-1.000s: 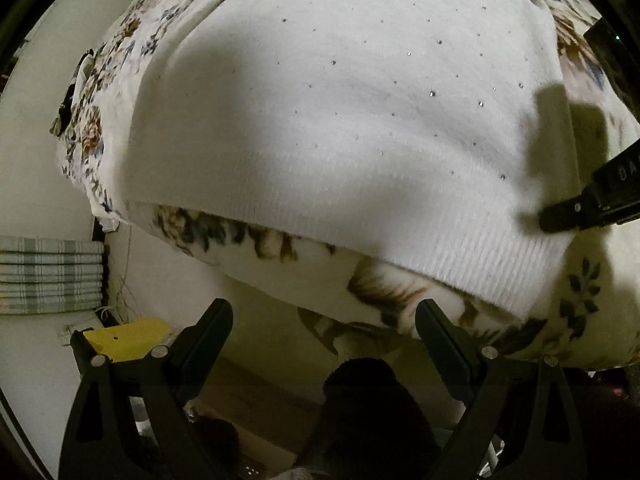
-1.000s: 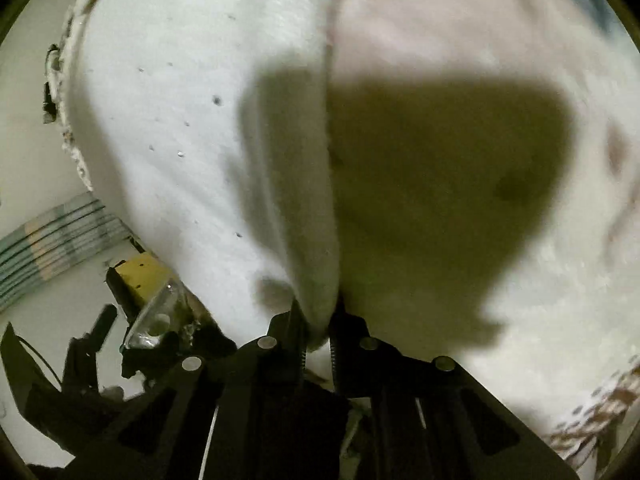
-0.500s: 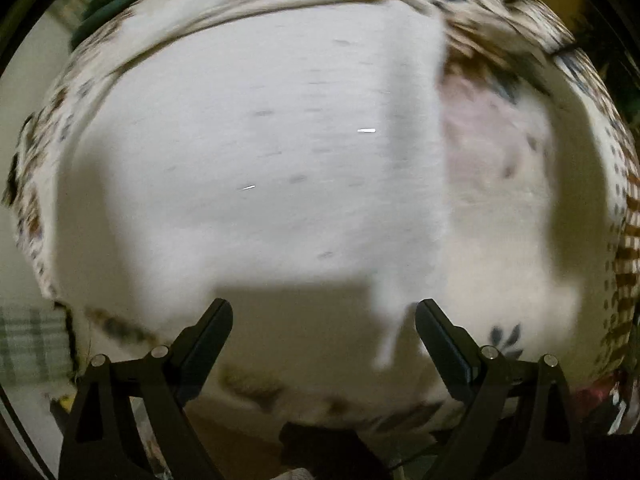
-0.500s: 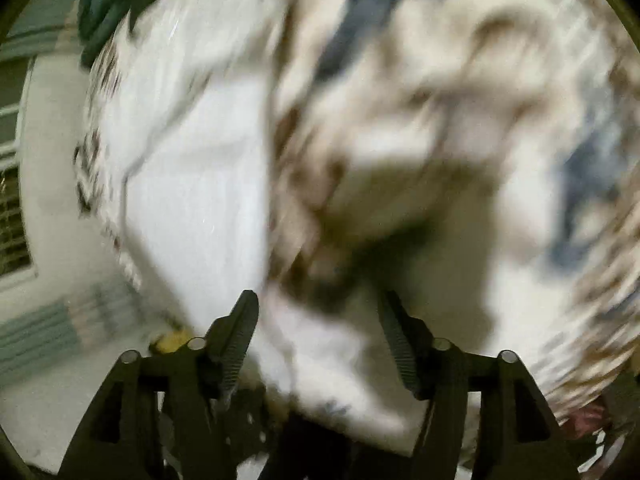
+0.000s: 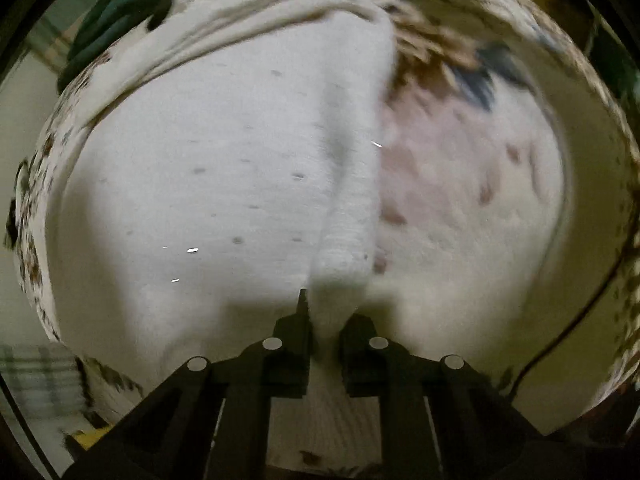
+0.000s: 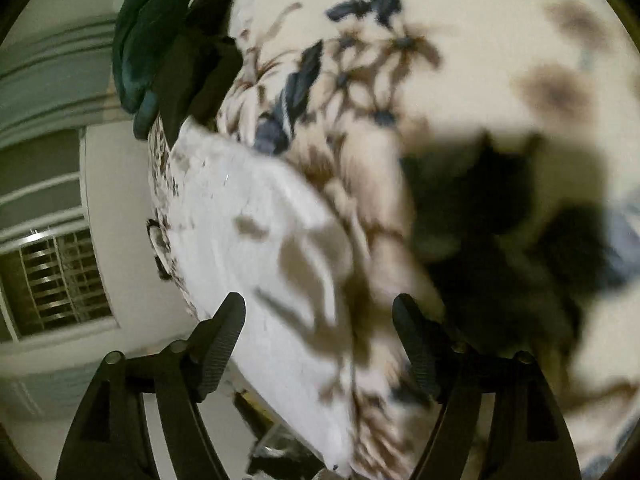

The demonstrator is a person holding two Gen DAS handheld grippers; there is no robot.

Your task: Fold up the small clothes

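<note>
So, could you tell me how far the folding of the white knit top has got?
One side of the white knit top already lies folded over. The left gripper is pinching its folded edge; the right gripper is opening with nothing between its fingers. Further folds remain, on the floral blanket.

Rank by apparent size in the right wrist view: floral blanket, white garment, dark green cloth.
1. floral blanket, filling most of the view.
2. white garment.
3. dark green cloth, though it lies farther from the camera, so its true size is unsure.

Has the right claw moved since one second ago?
Yes. The right claw, then clamped on the white garment, is opening, empty, and has backed off toward the floral blanket.
</note>
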